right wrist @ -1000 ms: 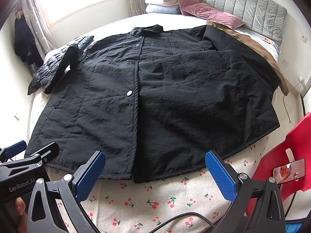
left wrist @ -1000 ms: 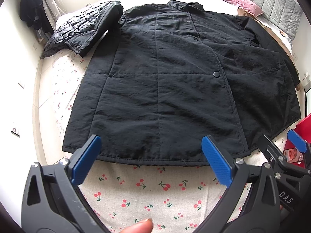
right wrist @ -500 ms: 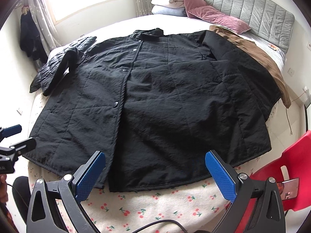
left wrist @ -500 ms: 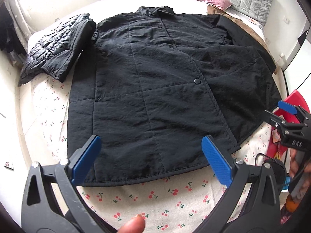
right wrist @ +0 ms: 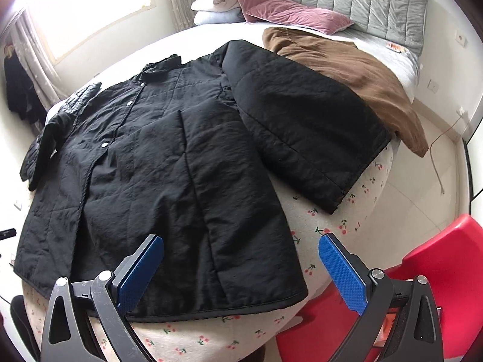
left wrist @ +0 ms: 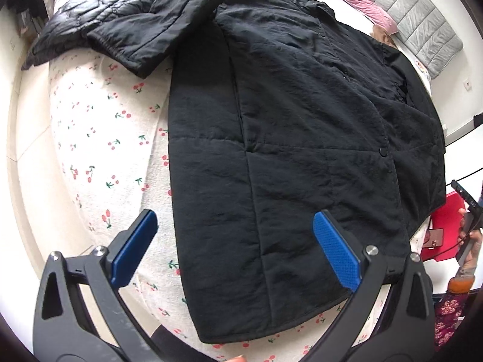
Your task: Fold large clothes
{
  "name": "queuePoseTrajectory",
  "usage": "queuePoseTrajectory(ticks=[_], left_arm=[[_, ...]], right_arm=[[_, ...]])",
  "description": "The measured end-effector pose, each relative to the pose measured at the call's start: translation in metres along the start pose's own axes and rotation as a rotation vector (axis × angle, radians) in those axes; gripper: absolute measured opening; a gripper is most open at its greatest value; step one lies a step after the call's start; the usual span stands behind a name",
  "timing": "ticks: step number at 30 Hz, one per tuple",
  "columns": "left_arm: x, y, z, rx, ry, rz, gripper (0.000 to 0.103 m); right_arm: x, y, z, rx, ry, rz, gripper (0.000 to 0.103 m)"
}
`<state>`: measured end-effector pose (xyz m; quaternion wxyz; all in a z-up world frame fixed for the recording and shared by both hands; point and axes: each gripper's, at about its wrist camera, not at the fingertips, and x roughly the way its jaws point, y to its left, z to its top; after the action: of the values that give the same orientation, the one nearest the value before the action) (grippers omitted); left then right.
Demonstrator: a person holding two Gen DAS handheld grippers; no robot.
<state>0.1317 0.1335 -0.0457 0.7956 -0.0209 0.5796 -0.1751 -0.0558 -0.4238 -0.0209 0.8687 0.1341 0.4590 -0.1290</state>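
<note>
A black coat (left wrist: 302,138) is lying spread flat, front up, on a bed with a cherry-print sheet (left wrist: 99,138), its hem toward the cameras and its collar toward the far side. The left gripper (left wrist: 232,252) is hovering above the coat's hem at its left edge, jaws standing wide apart and holding nothing; one blue pad is hanging over the sheet, the other over the coat. The right gripper (right wrist: 241,268) is hovering over the hem at the coat's right edge, jaws likewise spread and empty. In the right view the right sleeve (right wrist: 302,126) is lying out to the side, with a brown garment (right wrist: 356,75) just beyond it. A quilted black jacket (left wrist: 120,15) is resting by the coat's left sleeve. A red chair (right wrist: 422,271) is standing beside the bed. A hand (left wrist: 471,250) is showing at the right rim of the left view.
</note>
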Motion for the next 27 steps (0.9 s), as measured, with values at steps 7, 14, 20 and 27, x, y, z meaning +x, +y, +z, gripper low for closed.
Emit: queuePoseTrajectory(ticks=[7, 14, 20, 27], left_arm=[[0.024, 0.022, -0.009, -0.043, 0.027, -0.266, 0.093], [0.025, 0.030, -0.031, -0.082, 0.071, -0.375, 0.077], [0.013, 0.020, -0.045, -0.036, 0.092, -0.339, 0.036], [-0.029, 0.032, -0.043, -0.141, -0.028, -0.397, 0.006]], right_arm=[[0.049, -0.042, 0.007, 0.151, 0.036, 0.298, 0.095], [0.076, -0.026, -0.015, 0.188, 0.105, 0.404, 0.044], [0.033, -0.003, -0.028, 0.196, 0.064, 0.505, 0.011], [-0.043, 0.014, -0.025, 0.257, -0.038, 0.643, 0.008]])
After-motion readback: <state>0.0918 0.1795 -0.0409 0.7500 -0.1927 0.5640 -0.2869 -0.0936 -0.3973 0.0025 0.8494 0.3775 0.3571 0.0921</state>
